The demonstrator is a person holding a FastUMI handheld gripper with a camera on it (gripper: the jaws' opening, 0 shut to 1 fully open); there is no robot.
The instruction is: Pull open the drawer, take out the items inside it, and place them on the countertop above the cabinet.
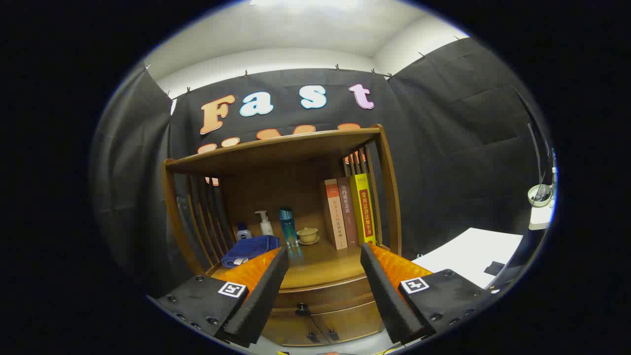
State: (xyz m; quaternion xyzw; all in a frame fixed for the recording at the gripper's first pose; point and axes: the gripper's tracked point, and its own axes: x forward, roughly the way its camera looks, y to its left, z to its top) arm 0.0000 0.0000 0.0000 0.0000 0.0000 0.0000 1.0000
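A wooden cabinet stands ahead with a closed drawer under its countertop. The drawer's small dark knob sits between and just below my fingers. My gripper is open, fingers spread wide with nothing between them, held in front of and a little above the drawer. The drawer's contents are hidden. On the countertop lie a folded blue towel, a small white bottle, a white pump bottle, a blue bottle and a small cup on a saucer.
Three books stand upright at the countertop's right, against the slatted side. A shelf board roofs the countertop. Two small doors with handles sit below the drawer. A white table stands to the right.
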